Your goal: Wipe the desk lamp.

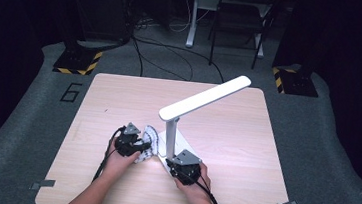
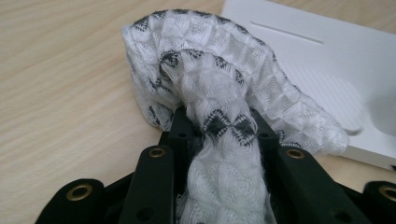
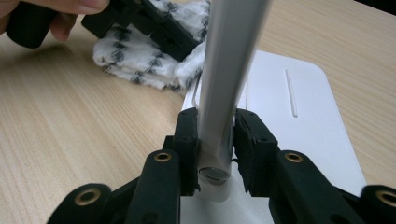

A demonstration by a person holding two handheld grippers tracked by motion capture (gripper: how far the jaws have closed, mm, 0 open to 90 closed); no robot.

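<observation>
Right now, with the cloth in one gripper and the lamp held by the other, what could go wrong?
The right gripper clamps only the lamp's thin post, low near the base; wiping pushes could tilt the lamp. The left gripper pinches just a bunched fold of the cloth, which may slip out or snag on the base edge.

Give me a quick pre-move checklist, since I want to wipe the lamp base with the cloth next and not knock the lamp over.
1. Left hand-held gripper shut on the cloth: ok.
2. Right hand-held gripper clamped on the lamp post, low near its foot: ok.
3. Cloth reaches the lamp base: ok, one edge lies over it.
4. Base flat on the table: ok.
5. Base surface free of other things: ok.
6. Cloth damp or dry: cannot tell.
</observation>
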